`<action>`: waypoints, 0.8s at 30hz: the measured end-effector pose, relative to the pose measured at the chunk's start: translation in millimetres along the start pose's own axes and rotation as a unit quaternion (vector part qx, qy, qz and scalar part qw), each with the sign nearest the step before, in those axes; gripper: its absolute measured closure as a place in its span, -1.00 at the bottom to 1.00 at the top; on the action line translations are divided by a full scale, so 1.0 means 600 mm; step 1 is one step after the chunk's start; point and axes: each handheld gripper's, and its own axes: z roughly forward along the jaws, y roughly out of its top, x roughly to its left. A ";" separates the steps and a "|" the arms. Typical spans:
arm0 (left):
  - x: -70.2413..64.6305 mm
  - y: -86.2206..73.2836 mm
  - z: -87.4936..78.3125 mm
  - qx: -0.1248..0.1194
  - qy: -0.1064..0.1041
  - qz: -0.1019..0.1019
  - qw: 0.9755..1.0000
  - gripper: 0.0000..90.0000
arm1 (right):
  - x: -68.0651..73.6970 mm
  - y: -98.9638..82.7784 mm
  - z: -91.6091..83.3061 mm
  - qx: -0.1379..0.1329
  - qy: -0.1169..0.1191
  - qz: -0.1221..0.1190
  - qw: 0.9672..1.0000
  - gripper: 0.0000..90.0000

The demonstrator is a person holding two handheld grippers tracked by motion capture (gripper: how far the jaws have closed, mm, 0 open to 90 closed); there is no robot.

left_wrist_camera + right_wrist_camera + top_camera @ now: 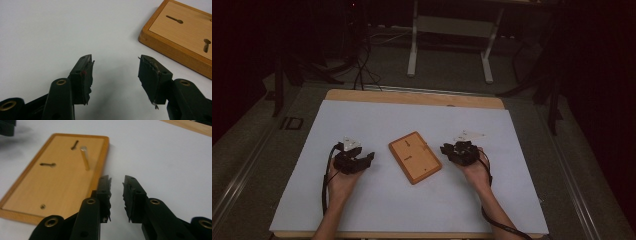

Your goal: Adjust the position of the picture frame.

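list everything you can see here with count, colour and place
wooden board: 1, orange-brown, middle of the sheet, between the grippers
peg: 1, brass-coloured, standing in the board
slots: 2 keyhole-shaped, dark, in the board's face
sheet: 1, white, covering the table
table: 1, wooden, edge showing beyond the sheet
white frame: 1, on the floor behind
left gripper: 1, black, left of the board, open, nothing between the jaws
right gripper: 1, black, right of the board, narrow gap, holding nothing

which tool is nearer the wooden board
Right, narrowly. The right tool sits just off the board's right edge, with its tips nearly at it. The left tool lies to the board's left with a wider gap.
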 end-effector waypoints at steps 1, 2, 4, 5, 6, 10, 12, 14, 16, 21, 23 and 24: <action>0.000 0.000 0.000 0.001 0.000 0.001 1.000 0.00 | 0.003 0.003 0.005 -0.003 0.006 0.001 1.000 0.63; 0.000 0.000 0.001 0.001 0.000 0.000 1.000 0.00 | 0.005 0.004 0.008 -0.005 0.008 0.002 1.000 0.62; -0.001 0.000 0.002 0.002 0.002 0.003 1.000 0.00 | 0.010 0.009 0.018 -0.010 0.017 0.005 1.000 0.60; -0.001 0.000 0.002 0.002 0.002 0.003 1.000 0.00 | 0.013 0.011 0.022 -0.011 0.021 0.006 1.000 0.58; -0.001 0.000 0.002 0.002 0.002 0.003 1.000 0.00 | 0.013 0.011 0.022 -0.011 0.021 0.006 1.000 0.58; -0.001 0.000 0.002 0.005 0.003 0.003 1.000 0.00 | 0.024 0.018 0.039 -0.016 0.032 0.010 0.999 0.55; 0.000 -0.001 0.002 0.006 0.003 0.002 1.000 0.00 | 0.029 0.020 0.045 -0.016 0.036 0.010 0.999 0.54; 0.000 -0.001 0.003 0.005 0.003 0.003 1.000 0.00 | 0.033 0.023 0.051 -0.017 0.039 0.010 0.999 0.54; -0.001 -0.001 0.003 0.006 0.004 0.004 1.000 0.00 | 0.036 0.025 0.059 -0.016 0.041 0.011 0.999 0.54; -0.001 -0.001 0.004 0.007 0.002 0.005 1.000 0.00 | 0.046 0.031 0.084 -0.011 0.037 0.014 0.999 0.59; -0.001 -0.001 0.004 0.007 0.001 0.005 1.000 0.00 | 0.049 0.032 0.093 -0.007 0.033 0.015 0.999 0.65; -0.001 -0.001 0.004 0.006 0.001 0.004 1.000 0.00 | 0.049 0.032 0.097 -0.004 0.031 0.016 0.999 0.68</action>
